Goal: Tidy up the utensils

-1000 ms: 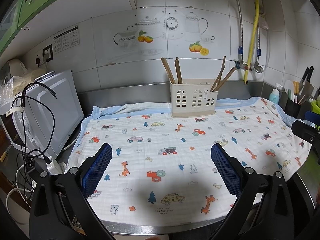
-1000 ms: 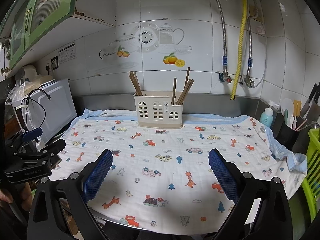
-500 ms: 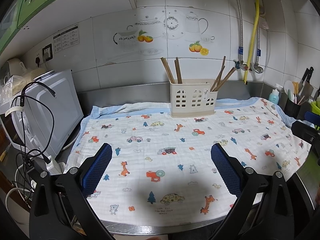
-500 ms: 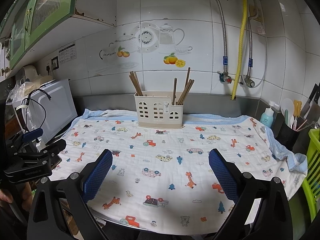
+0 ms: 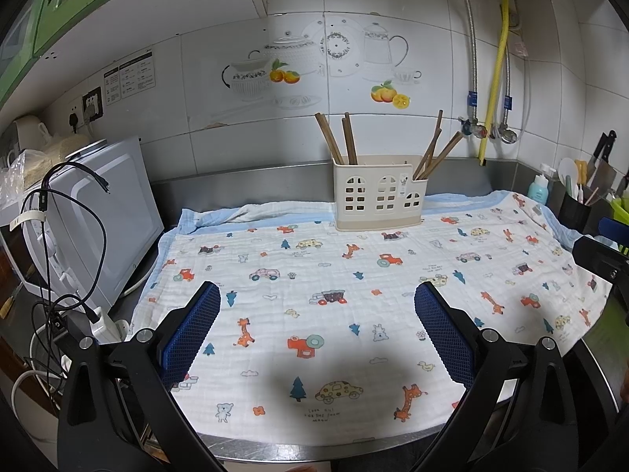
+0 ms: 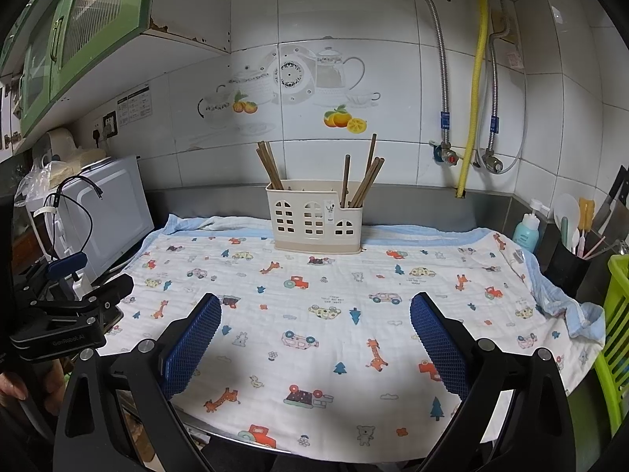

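A cream plastic utensil holder [image 5: 379, 198] [image 6: 314, 218] stands upright at the back of the counter on a cartoon-print cloth [image 5: 354, 295] [image 6: 334, 314]. Brown wooden chopsticks [image 5: 340, 139] [image 6: 269, 165] lean in its left compartment, and several more chopsticks [image 5: 436, 149] [image 6: 365, 175] in its right one. My left gripper [image 5: 316, 330] is open over the cloth's near part, far from the holder, with nothing between its blue pads. My right gripper [image 6: 314, 334] is open and empty too. In the right wrist view the left gripper [image 6: 70, 314] shows at the left edge.
A white microwave [image 5: 90, 212] [image 6: 106, 212] with cables stands left of the cloth. At the right are a black cup of tools [image 6: 570, 259] [image 5: 578, 204], a soap bottle [image 6: 526, 230] and a green basket [image 6: 617, 314]. Pipes and a yellow hose [image 6: 473, 90] run down the tiled wall.
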Available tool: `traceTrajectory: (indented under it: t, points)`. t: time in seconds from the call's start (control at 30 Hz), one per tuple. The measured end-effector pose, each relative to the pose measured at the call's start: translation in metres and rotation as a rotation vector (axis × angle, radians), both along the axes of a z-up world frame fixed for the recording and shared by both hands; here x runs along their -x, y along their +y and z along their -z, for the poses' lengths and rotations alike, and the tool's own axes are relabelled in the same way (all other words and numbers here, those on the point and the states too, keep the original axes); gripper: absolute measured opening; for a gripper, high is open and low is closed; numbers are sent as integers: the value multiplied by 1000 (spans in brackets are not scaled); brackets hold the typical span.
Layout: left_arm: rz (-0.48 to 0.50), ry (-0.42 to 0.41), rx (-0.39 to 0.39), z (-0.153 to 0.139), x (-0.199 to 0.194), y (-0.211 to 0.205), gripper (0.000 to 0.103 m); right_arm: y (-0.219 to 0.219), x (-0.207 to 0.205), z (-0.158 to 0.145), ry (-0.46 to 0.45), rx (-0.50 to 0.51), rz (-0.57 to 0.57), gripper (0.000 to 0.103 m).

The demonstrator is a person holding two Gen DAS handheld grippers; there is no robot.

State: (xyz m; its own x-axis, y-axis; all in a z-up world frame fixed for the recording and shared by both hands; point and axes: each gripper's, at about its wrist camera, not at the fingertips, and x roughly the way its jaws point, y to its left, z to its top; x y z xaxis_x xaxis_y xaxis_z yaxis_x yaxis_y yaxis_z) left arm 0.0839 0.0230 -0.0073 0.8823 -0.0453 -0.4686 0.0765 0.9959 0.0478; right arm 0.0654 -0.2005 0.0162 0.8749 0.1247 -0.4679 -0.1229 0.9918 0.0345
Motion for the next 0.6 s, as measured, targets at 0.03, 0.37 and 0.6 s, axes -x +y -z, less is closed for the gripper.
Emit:
traceTrajectory:
  t: [0.03, 0.37, 0.6]
  points:
    - [0, 0, 0, 0, 0, 0, 98, 0, 0, 0, 0, 0, 0, 94]
    - [2, 4, 0, 1, -1, -1, 98, 1, -1, 0, 4, 1, -3, 94]
    - [-1, 5, 2, 2, -2, -1, 98, 1, -2, 0, 5, 2, -4, 94]
